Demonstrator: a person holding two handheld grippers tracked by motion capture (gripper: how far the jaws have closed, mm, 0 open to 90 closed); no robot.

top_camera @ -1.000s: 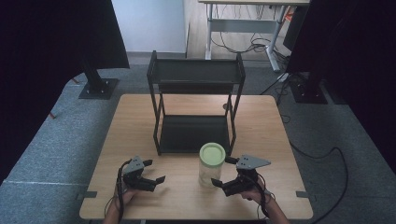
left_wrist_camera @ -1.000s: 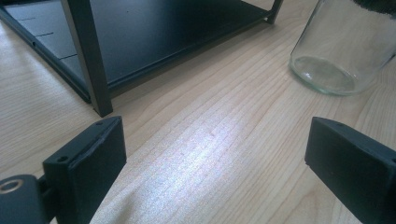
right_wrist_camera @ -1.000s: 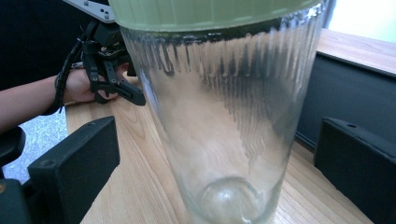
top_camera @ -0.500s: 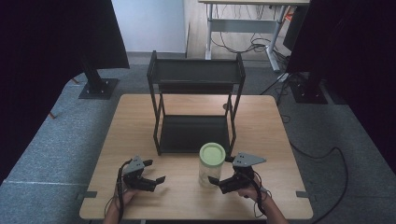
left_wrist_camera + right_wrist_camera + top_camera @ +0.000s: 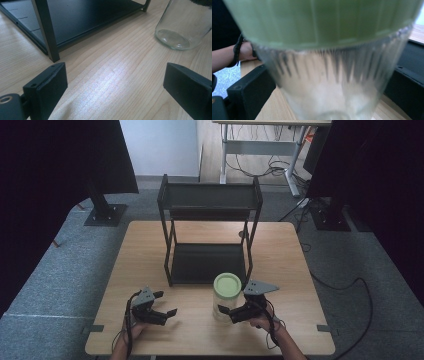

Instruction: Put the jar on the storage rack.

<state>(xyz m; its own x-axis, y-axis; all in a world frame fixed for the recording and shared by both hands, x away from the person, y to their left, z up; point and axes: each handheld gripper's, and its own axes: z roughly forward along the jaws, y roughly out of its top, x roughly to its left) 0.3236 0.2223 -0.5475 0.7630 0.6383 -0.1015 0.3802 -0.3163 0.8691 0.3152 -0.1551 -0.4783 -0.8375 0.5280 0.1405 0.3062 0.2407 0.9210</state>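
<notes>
Glass jar [image 5: 226, 296] as landmark, near to far. The jar stands upright on the wooden table [image 5: 295, 270], its pale green lid [image 5: 227, 283] screwed on; it looks empty.

Nearest the person, the right gripper [image 5: 226, 311] sits just right of the jar, at the jar's near side. In the right gripper view the black jaws stand wide, one on each side of the glass body below the lid; whether they touch the glass cannot be told. The placement suggests a grasp around the body, under the lid's overhang, so the jar would not slip upward out of the hold.

Well left of the jar, the left gripper [image 5: 167, 308] is held low over the table, jaws wide and empty. In the left gripper view the jar's base [image 5: 175, 40] lies ahead and to the right; this gripper appears to be waiting.

Just behind the jar stands a black two-tier rack [image 5: 210, 235], its lower shelf [image 5: 207, 262] bare, a likely destination.
</notes>
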